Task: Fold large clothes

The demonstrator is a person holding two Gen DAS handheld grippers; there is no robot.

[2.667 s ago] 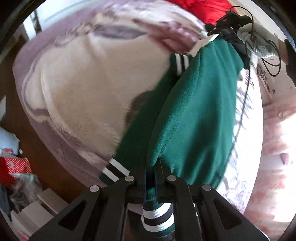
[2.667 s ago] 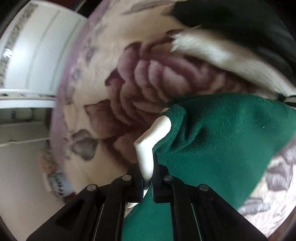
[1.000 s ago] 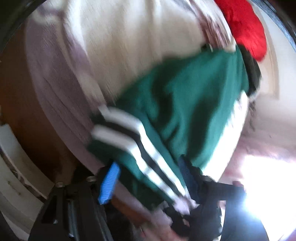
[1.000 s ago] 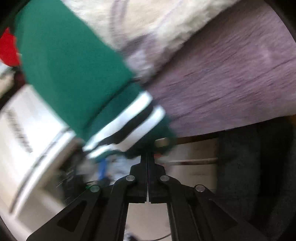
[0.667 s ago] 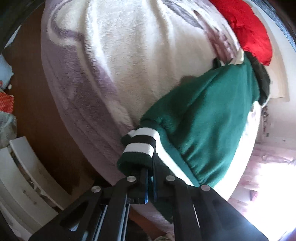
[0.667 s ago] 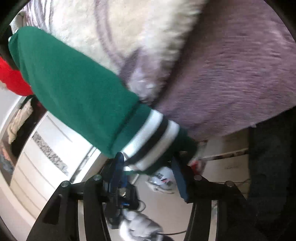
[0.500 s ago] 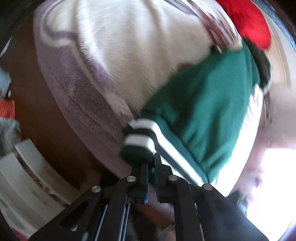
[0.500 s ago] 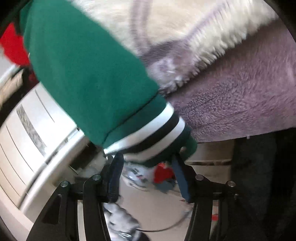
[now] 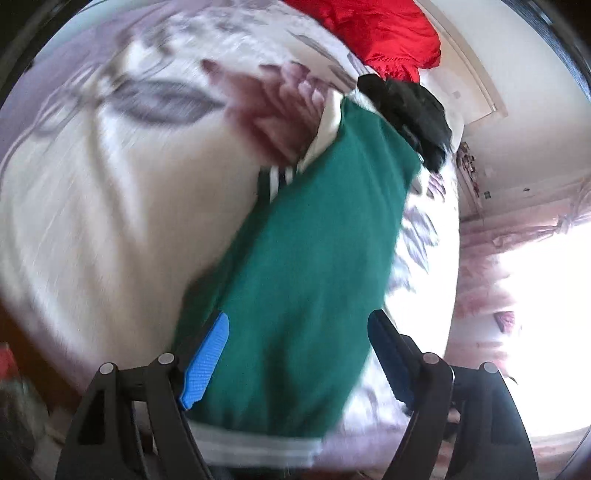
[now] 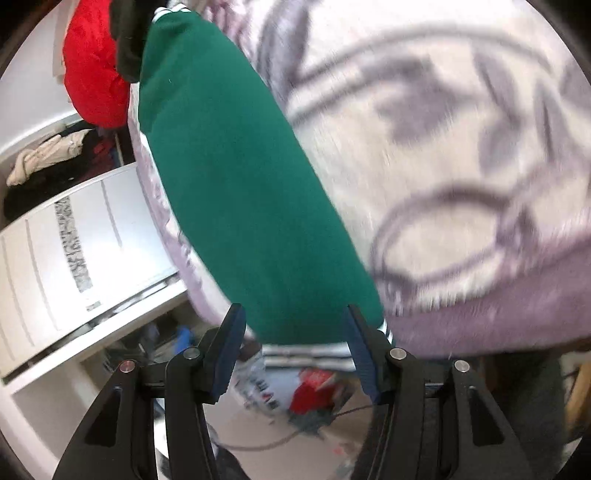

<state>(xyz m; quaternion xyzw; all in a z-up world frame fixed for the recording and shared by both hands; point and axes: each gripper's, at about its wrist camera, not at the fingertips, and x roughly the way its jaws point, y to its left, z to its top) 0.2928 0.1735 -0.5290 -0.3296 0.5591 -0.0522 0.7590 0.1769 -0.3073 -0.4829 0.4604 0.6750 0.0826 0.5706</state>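
Left gripper (image 9: pixel 295 354) spread wide, jaws just opened, nothing pinched; green garment (image 9: pixel 314 258) lying folded on floral blanket (image 9: pixel 92 221), stretching straight ahead from between the 2 blue pads (image 9: pixel 207 362), untouched by either. Right gripper (image 10: pixel 293 350) also parted, empty; same green garment (image 10: pixel 240 184) running forward-left from just past its tips, striped hem (image 10: pixel 306 352) nearest. Red cloth (image 9: pixel 380 33) at garment's far end.

No text, label or number can be read; the grey strip (image 10: pixel 74 245) at nine o'clock is a blur.
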